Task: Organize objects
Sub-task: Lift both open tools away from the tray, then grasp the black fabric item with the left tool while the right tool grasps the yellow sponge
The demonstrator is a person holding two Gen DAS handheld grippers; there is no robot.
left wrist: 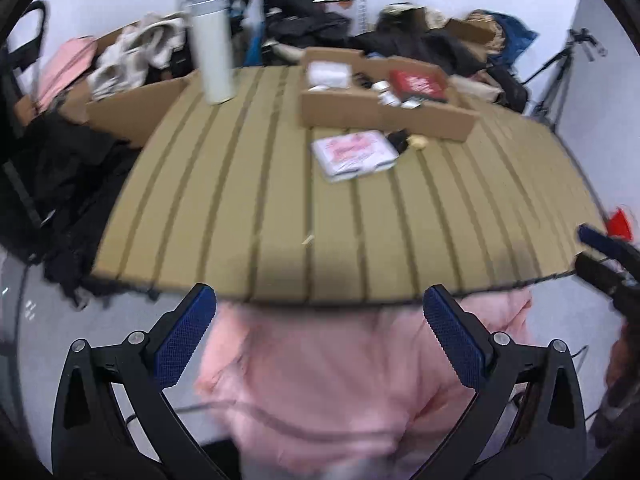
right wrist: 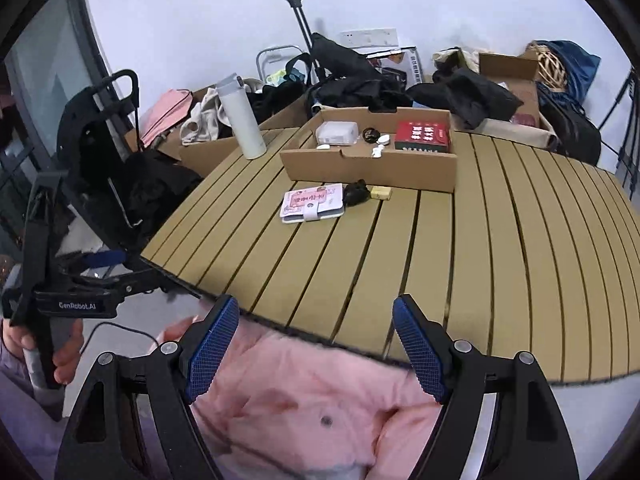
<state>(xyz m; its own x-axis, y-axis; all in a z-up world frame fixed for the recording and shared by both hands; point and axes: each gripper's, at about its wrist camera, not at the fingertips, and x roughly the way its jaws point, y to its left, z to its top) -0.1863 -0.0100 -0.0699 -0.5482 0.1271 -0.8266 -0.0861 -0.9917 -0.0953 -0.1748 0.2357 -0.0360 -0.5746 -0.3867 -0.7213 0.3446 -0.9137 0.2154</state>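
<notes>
A slatted tan table carries an open cardboard box that holds a white case, a red box and small white items. In front of the box lie a pink-and-white wallet, a black object and a small yellow piece. A white bottle stands at the far left. In the left wrist view I see the box, wallet and bottle. Both grippers, left and right, are open and empty, held before the table's near edge over pink clothing.
Piles of dark clothes, bags and cardboard boxes crowd the far side. A black trolley stands left of the table. A tripod stands at the right wall. The left gripper shows in the right wrist view.
</notes>
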